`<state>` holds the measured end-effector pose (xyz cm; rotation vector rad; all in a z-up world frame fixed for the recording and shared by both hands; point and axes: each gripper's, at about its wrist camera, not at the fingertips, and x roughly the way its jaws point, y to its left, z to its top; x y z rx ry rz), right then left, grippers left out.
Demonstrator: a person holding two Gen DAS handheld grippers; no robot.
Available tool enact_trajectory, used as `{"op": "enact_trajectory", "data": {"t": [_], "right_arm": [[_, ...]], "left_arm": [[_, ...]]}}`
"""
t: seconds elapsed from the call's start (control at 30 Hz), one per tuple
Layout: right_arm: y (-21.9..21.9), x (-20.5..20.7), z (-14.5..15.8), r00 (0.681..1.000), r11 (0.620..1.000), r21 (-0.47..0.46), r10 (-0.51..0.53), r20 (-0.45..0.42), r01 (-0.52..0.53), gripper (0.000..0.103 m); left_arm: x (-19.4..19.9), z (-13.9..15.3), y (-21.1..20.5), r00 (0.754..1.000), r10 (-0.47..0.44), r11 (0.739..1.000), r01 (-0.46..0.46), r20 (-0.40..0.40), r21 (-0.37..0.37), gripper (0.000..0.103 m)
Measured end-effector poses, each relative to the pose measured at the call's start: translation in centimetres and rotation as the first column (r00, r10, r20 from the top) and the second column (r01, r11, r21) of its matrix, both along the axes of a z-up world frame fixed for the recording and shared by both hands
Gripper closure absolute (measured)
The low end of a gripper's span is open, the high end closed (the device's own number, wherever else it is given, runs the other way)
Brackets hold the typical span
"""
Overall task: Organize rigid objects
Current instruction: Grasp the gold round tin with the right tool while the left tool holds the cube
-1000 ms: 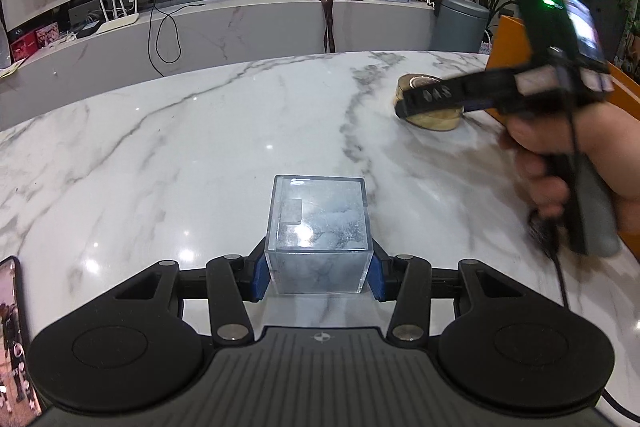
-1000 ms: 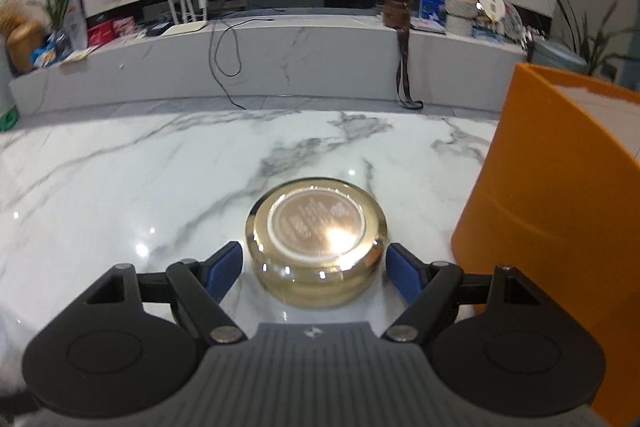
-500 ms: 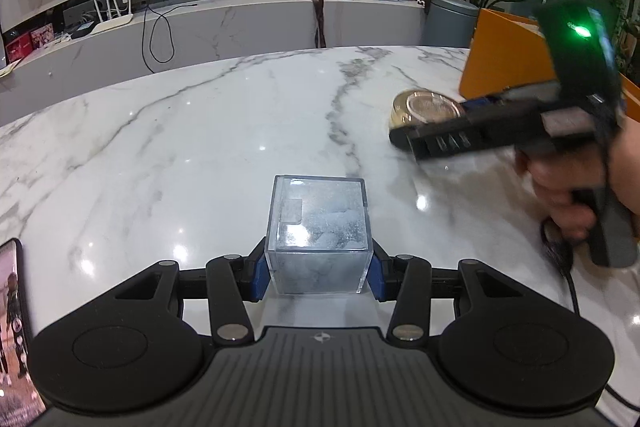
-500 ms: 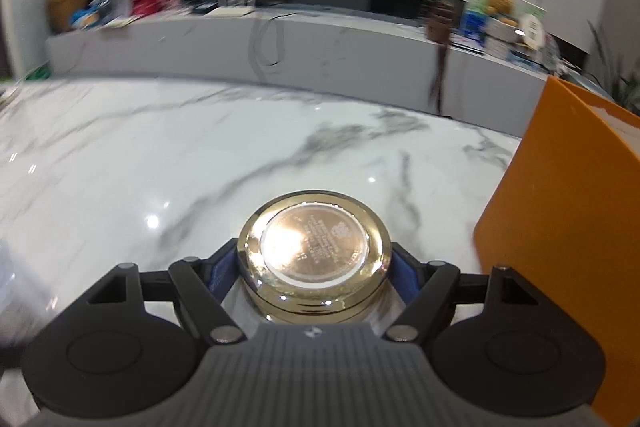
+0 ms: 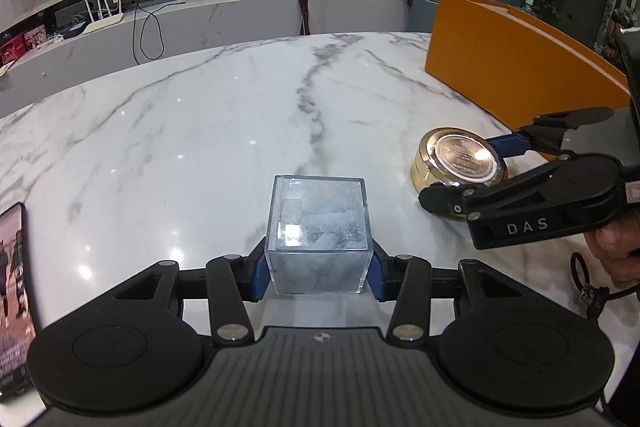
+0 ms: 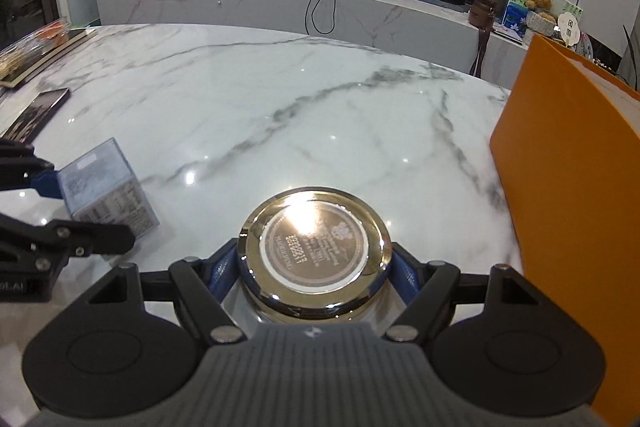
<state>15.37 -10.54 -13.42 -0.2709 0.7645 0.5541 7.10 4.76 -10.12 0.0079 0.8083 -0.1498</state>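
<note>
My left claw [image 5: 318, 277] grips the clear cube [image 5: 319, 223]; my right claw [image 6: 314, 273] clamps the gold tin [image 6: 316, 253] near the orange box [image 6: 568, 163] on the table [image 5: 192, 131].

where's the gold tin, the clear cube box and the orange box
gold tin [image 6: 314, 253], right wrist view, middle of its lid
clear cube box [image 5: 319, 223], left wrist view, its top face
orange box [image 5: 516, 67], left wrist view, its near side wall

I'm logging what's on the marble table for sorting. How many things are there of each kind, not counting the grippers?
Clear cube boxes: 1, the clear cube box
Round gold tins: 1, the gold tin
Orange boxes: 1, the orange box
Phones: 1, the phone
Flat packets at the far left edge: unclear, too blurred to count
Total: 4 clearly seen
</note>
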Motion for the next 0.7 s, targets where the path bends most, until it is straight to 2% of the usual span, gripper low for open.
{"op": "enact_trajectory", "data": {"t": [0.5,0.7], "right_arm": [[-1.7,-6.3,0.2,0.996,0.996,0.002,-0.084,-0.038,0.084,0.028],[-2.1,-8.4,0.2,0.992,0.993,0.011,-0.121,-0.034,0.122,0.028]], "left_arm": [[-3.8,0.1,-1.1,1.000,-0.024,0.999,0.024,-0.005,-0.027,0.050],[-4.5,-0.4,-1.5,1.000,0.012,0.999,-0.011,0.022,-0.041,0.043]]}}
